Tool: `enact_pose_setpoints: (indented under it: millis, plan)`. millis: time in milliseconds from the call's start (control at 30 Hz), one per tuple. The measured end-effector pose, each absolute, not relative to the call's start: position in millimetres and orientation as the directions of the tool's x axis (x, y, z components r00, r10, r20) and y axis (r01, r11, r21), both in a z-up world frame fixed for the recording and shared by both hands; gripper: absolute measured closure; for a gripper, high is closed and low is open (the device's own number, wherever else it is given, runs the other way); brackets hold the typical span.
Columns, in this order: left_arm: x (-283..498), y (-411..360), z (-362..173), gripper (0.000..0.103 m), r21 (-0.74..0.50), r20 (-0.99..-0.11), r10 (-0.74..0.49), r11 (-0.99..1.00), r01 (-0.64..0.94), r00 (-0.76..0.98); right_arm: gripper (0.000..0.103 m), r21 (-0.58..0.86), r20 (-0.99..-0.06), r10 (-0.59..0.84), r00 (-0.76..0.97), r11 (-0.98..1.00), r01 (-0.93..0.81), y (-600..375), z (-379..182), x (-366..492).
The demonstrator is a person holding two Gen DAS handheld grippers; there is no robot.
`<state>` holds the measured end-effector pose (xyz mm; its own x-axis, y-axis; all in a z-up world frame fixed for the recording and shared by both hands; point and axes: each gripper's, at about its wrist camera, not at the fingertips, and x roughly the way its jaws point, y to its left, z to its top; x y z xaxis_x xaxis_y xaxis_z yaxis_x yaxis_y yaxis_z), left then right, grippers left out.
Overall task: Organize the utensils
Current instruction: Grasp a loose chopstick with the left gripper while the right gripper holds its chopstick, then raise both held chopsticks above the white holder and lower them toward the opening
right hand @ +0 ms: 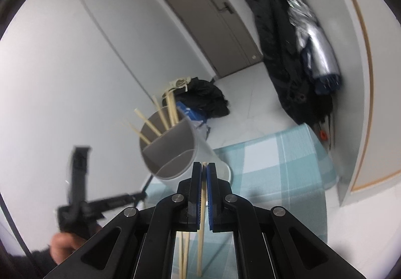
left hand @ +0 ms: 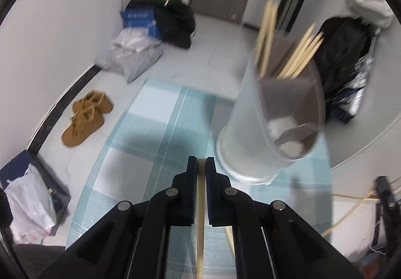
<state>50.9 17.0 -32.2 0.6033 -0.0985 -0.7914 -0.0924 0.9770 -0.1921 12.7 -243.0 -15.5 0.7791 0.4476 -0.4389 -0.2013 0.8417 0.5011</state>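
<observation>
Left wrist view: your left tongs are clenched on one pale wooden chopstick, which runs back between the pads twd the camera; only a short tip shows at the front. The utensil holder, a clear plastic cup w/ a grey divider inside, stands on the blue-checked surface just ahead and to the right of the tongs. A bunch of chopsticks already leans in its far compartments; the near compartment looks empty. Frame is blurred, so exact tilt of the holder can't be told.

Right wrist view: your right tongs are likewise clamped shut on chopsticks. One stick sits squarely between the pads; a second stick shows lower left of it, and whether it's gripped or just hanging alongside can't be told. Holder sits directly beyond the tips. The other hand, w/ its tool, is at lower left.

Handling, as judged: sticks are light, stiff, thin and smooth, so apt to pivot or slip in a flat-pad grip. Take hold near mid-length, not at the end, so the free end doesn't swing. The holder appears light and tall, prob. easy to tip if a stick strikes the rim; feed each stick tip-first, clear of the divider.

Other items: brown slippers and bags on the floor, well apart from the work.
</observation>
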Motion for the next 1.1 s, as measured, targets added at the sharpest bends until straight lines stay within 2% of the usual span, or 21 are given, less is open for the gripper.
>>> enact_pose_setpoints:
  millis: [233, 367, 733, 1100]
  plan:
    - [21, 20, 2, 0.101, -0.241, -0.665, -0.180, 0.970, 0.020, 0.725, 0.100, 0.407, -0.441, 0.428, 0.789, 0.879, -0.249, -213, 0, -8]
    - [13, 21, 8, 0.101, -0.240, -0.631, -0.204, 0.969, 0.062, 0.749, 0.100, 0.379, -0.453, 0.414, 0.790, 0.891, -0.250, -201, 3, -15]
    - [0, 26, 18, 0.101, -0.258, -0.619, -0.243, 0.961, 0.100, 0.747, 0.100, 0.315, -0.450, 0.371, 0.812, 0.917, -0.245, -185, 21, -21]
    - [5, 24, 42, 0.101, -0.278, -0.614, -0.273, 0.953, 0.120, 0.741, 0.100, 0.306, -0.434, 0.402, 0.807, 0.908, -0.288, -170, 39, -17]
